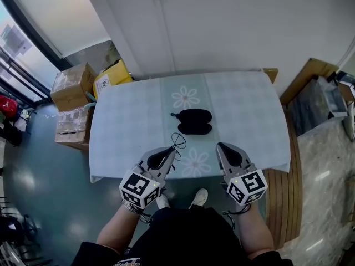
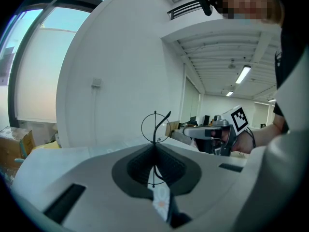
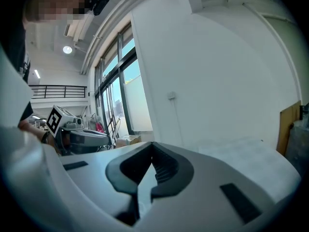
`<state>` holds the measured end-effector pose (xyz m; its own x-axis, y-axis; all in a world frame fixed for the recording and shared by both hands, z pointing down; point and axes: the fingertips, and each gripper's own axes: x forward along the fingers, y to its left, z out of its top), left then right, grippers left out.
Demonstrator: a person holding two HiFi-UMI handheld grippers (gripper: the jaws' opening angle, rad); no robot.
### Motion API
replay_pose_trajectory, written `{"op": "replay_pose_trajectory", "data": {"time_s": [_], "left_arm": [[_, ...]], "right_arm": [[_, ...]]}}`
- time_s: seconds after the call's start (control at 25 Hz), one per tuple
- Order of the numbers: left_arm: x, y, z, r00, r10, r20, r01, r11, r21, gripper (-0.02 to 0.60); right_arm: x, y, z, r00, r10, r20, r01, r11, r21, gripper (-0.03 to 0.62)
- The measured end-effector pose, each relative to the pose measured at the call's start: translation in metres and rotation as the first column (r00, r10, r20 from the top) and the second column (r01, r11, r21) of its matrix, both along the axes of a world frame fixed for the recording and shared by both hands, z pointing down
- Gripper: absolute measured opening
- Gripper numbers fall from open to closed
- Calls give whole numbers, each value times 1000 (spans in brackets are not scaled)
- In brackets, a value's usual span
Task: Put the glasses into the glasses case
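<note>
The left gripper (image 1: 169, 154), held low over the near edge of the table, is clenched on a pair of thin black wire-rimmed glasses (image 1: 178, 141). In the left gripper view the jaws pinch the frame at their tips, and one round rim stands up above them. The right gripper (image 1: 221, 147) hangs level with it just to the right. In its own view its jaws meet at the tips with nothing between them. The glasses are lifted clear of the table, a little nearer the person than the black oval glasses case (image 1: 194, 121). The case lies near the middle of the table as two dark halves side by side. What is inside them cannot be made out. The table is covered by a pale blue checked tablecloth (image 1: 127, 126) with a paler flower-printed band down its centre. Behind it stands a plain white wall (image 1: 222, 21). To the left, by a tall dark-framed window, brown cardboard boxes (image 1: 72, 86) and a yellow box (image 1: 111, 77) sit on a grey-blue floor (image 1: 44, 176). Wooden panels (image 1: 310, 71) lean at the right.
</note>
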<state>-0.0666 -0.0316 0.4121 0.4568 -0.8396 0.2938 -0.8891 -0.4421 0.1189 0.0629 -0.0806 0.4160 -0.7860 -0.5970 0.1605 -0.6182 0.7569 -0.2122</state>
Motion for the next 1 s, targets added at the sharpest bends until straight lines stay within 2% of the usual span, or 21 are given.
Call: {"op": "replay_pose_trajectory", "data": {"time_s": [0.52,1.0], "left_arm": [[18,-21,-5,999,-40,16,40,999,12,29],[26,-27,-7,998,-31,49,30,999,14,29]], "right_arm": [[10,-20,-2,998,-55,21,56,998,-2,23],[17,-26,-5,997,-47,54,47,999,-2,23]]}}
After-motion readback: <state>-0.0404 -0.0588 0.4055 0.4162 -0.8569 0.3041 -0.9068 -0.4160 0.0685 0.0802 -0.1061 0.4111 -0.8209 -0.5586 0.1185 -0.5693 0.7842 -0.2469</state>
